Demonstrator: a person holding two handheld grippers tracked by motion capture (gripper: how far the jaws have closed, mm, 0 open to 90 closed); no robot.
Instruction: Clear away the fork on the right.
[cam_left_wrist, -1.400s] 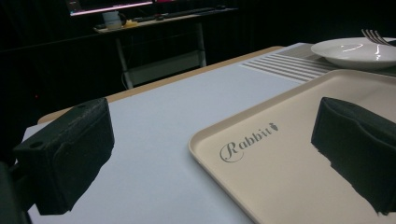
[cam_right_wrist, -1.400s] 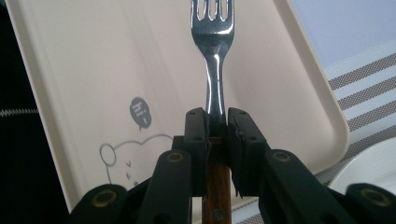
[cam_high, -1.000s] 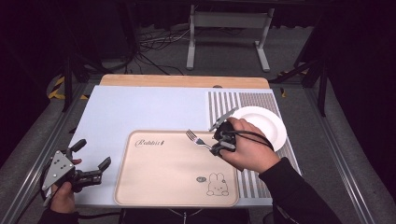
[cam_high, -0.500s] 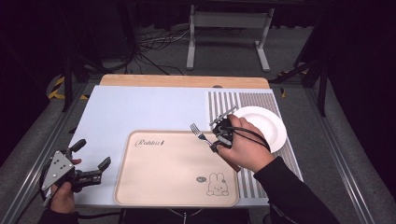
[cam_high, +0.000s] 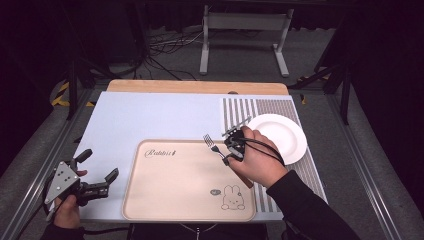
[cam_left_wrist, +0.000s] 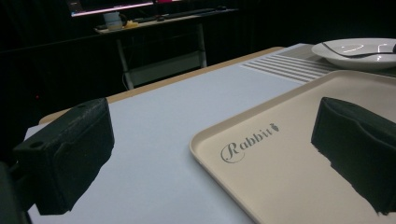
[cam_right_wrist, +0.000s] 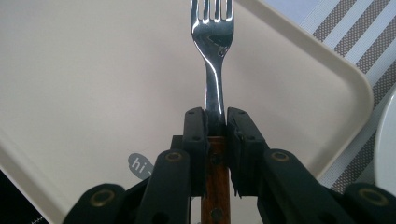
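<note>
A steel fork (cam_right_wrist: 212, 56) with a brown wooden handle sticks out from my right gripper (cam_right_wrist: 215, 122), whose jaws are shut on the top of the handle. In the high view the fork (cam_high: 212, 144) hangs over the far right part of the beige tray (cam_high: 165, 200), tines pointing away and to the left, and the right gripper (cam_high: 231, 150) is in the hand just left of the white plate (cam_high: 282, 140). My left gripper (cam_high: 96, 167) rests at the table's near left corner, jaws wide apart with nothing between them, pointing toward the tray (cam_left_wrist: 289, 163).
The tray lies on a pale blue mat (cam_high: 150, 115) with a striped placemat (cam_high: 260, 107) to the right under the plate. A wooden table edge (cam_high: 195, 86) runs along the far side. Beyond it are a metal stand and cables on the floor.
The right hand has carried the fork slightly rightward and toward the plate over the tray's far right part. The left gripper has stayed put.
</note>
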